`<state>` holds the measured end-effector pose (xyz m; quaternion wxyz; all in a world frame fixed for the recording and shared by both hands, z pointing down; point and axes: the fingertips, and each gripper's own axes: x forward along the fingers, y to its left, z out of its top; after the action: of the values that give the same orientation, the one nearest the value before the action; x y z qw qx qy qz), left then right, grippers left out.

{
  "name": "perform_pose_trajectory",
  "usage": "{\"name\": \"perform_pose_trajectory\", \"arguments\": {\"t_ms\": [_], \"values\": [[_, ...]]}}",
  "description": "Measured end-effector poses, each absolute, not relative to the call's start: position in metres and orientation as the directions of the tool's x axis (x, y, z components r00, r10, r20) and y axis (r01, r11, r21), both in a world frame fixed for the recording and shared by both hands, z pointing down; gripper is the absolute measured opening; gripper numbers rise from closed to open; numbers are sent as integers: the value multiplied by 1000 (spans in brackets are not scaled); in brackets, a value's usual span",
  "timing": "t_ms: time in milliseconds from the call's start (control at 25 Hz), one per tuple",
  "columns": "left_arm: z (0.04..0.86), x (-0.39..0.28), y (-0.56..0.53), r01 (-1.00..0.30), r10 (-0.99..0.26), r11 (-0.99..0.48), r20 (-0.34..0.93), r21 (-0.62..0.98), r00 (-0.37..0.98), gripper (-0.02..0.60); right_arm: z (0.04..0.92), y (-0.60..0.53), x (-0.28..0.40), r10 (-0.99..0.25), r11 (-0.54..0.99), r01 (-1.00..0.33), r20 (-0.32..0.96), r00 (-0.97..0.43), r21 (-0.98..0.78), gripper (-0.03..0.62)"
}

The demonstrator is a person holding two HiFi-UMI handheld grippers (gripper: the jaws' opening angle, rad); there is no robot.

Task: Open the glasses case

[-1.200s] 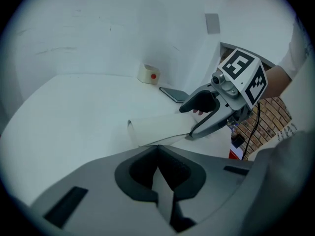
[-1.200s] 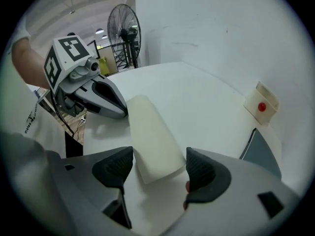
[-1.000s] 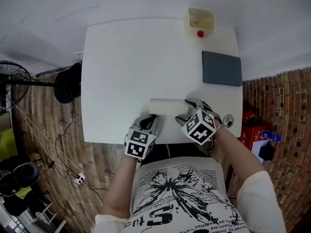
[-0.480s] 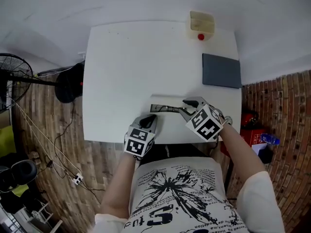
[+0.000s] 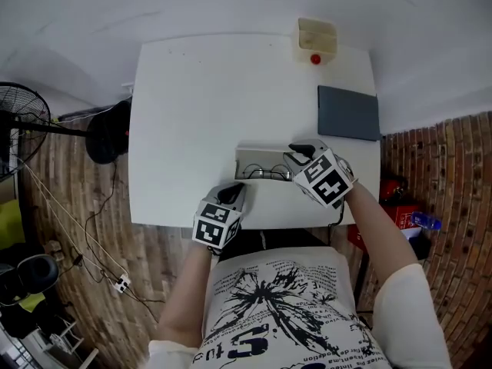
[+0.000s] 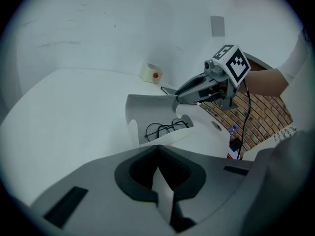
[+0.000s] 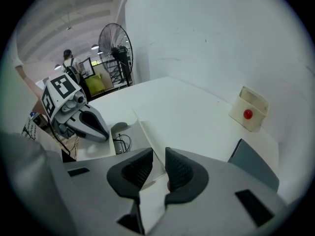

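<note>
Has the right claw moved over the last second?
Yes. The right claw, closing on the case lid, shifted away from the person, toward the gray pad.

Left table (image 5: pixel 184 114) free; glasses case (image 5: pixel 261 162), grey pad (image 5: pixel 348 113), button box (image 5: pixel 317 38) block right.

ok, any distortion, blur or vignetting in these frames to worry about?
Head view: sharp, evenly lit, soft shadows, table edges bow slightly. Left gripper view: strong fisheye, black corners, near foreground blurred, glasses case clear. Right gripper view: same fisheye and black corners, fan in focus.
</note>
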<state>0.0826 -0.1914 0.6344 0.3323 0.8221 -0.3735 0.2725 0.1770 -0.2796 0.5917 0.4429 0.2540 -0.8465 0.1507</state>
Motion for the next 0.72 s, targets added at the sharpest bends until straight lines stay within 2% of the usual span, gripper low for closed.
{"name": "perform_pose_trajectory", "arguments": {"t_ms": [520, 720], "values": [[635, 84, -199, -797, -421, -500, 710, 338, 565, 12, 613, -322, 182, -376, 780, -625, 801, -466, 3, 124], [635, 83, -200, -794, -408, -501, 715, 344, 567, 13, 616, -324, 186, -352, 757, -650, 799, -487, -62, 135]]}}
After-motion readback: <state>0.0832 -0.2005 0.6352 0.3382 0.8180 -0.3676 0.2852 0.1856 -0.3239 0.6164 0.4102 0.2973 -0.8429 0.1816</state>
